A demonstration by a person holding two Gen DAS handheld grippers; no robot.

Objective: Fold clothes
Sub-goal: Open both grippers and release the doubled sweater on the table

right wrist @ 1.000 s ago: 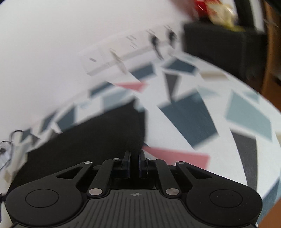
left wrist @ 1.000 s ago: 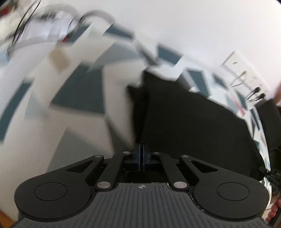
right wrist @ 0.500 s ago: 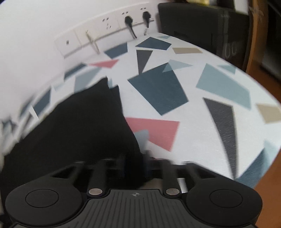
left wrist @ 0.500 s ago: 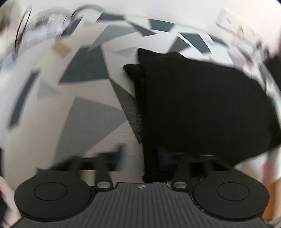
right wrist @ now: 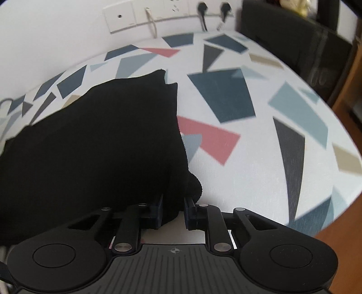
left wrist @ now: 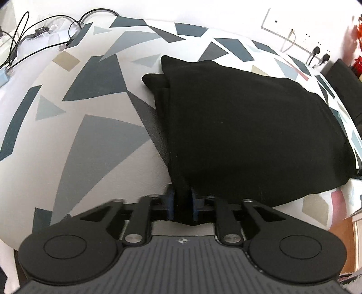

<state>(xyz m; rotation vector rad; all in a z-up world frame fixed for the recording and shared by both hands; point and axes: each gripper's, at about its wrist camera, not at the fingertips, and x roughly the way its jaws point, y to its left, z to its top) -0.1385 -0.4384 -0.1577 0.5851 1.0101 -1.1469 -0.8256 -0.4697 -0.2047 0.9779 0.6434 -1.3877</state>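
Note:
A black garment (left wrist: 244,126) lies folded in several layers on the table with the geometric-patterned cloth (left wrist: 74,140). In the left wrist view my left gripper (left wrist: 182,204) is at the garment's near left corner, jaws narrowed around the fabric edge. In the right wrist view the same garment (right wrist: 95,144) fills the left half. My right gripper (right wrist: 173,209) is at its near right corner, with fabric between the jaws and a gap showing beside the right finger.
Cables (left wrist: 34,38) lie at the table's far left. Wall sockets with plugs (right wrist: 203,9) run along the back wall. A black box (right wrist: 294,40) stands at the far right. The table's right edge (right wrist: 339,203) drops to a wooden floor.
Both grippers have come down from the far side to the garment's near corners. Their jaws opened and are closing around the near edge of the fabric.

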